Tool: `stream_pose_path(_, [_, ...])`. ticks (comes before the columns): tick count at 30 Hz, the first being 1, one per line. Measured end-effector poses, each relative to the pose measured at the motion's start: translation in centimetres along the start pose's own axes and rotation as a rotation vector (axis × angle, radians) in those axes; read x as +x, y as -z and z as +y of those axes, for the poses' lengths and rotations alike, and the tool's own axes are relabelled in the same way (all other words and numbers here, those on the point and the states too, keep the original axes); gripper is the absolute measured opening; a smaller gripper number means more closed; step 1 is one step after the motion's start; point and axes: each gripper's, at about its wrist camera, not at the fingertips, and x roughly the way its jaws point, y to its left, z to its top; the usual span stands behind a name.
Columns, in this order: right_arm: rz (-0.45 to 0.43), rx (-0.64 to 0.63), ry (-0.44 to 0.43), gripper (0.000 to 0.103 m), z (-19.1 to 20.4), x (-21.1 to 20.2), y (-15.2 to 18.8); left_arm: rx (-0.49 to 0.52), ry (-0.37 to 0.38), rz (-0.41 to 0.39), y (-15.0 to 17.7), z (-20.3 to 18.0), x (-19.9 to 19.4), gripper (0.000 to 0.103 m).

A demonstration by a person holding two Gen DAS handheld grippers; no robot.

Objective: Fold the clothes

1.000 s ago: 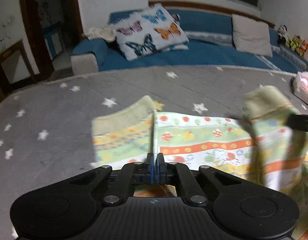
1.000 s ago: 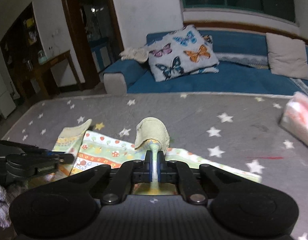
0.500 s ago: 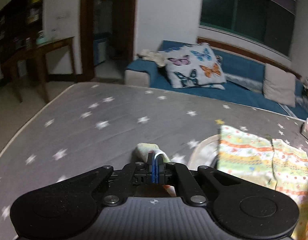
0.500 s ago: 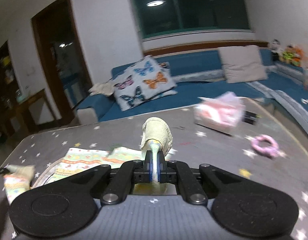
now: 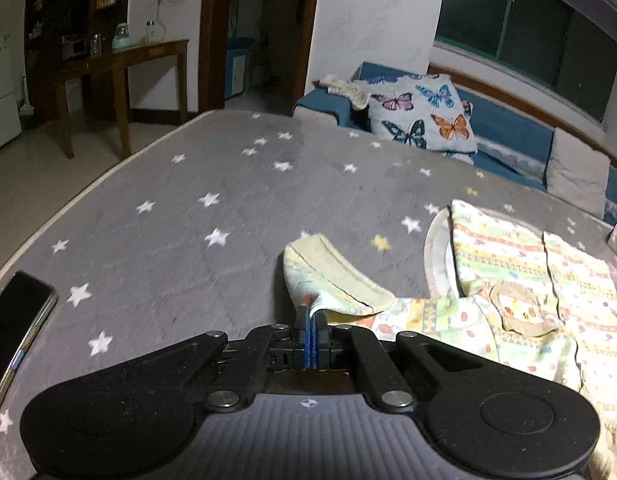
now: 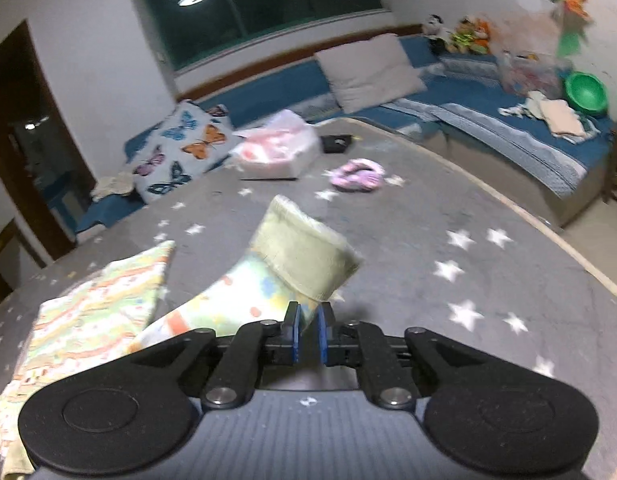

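Grey cloth with white stars covers the table, and on it, in the left wrist view, lies the patterned garment — pale yellow-green with orange stripes and small pictures. It is spread at the right side. The left gripper is clamped on one ribbed cuff of it; the blue pads are pressed together with the fabric between them, and the cuff stands up just above the fingers. A dark phone lies at the left edge of the table.

In the right wrist view, the right gripper is opening — its blue pads stand a little apart, and the other cuff is between them, bent upward. The garment stretches away to the left on the table. Farther away lie a pink packet and a small pink-purple thing.
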Motion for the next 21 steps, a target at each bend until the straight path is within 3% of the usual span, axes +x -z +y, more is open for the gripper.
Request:
stream_pose_path(2, [-0.012, -0.007, 0.026, 0.013, -0.4, -0.7, 0.0, 0.008, -0.004, 0.005, 0.0, 0.1, 0.0, 0.001])
stream_pose_path(6, [-0.03, -0.038, 0.031, 0.032, 0.0, -2.0, -0.3, 0.031, -0.003, 0.008, 0.0, -0.1, -0.1, 0.002])
stream_pose_path(14, [-0.055, -0.136, 0.03, 0.039, 2.9, -2.8, -1.1, 0.035, -0.006, 0.006, -0.3, 0.3, -0.3, 0.008])
stream_pose_path(17, [0.003, -0.149, 0.021, 0.039, 3.1, -1.4, -0.4, 0.04, -0.011, 0.0, -0.2, 0.5, -0.5, 0.017])
stream_pose_path(19, [0.037, -0.149, 0.026, 0.039, 3.1, 0.0, 0.3, 0.042, -0.021, -0.01, -0.3, 0.7, -0.8, 0.031])
stream_pose_path(21, [0.069, -0.148, 0.031, 0.039, 3.1, 1.3, 0.9, 0.037, -0.034, -0.021, -0.6, 1.0, -1.1, 0.037])
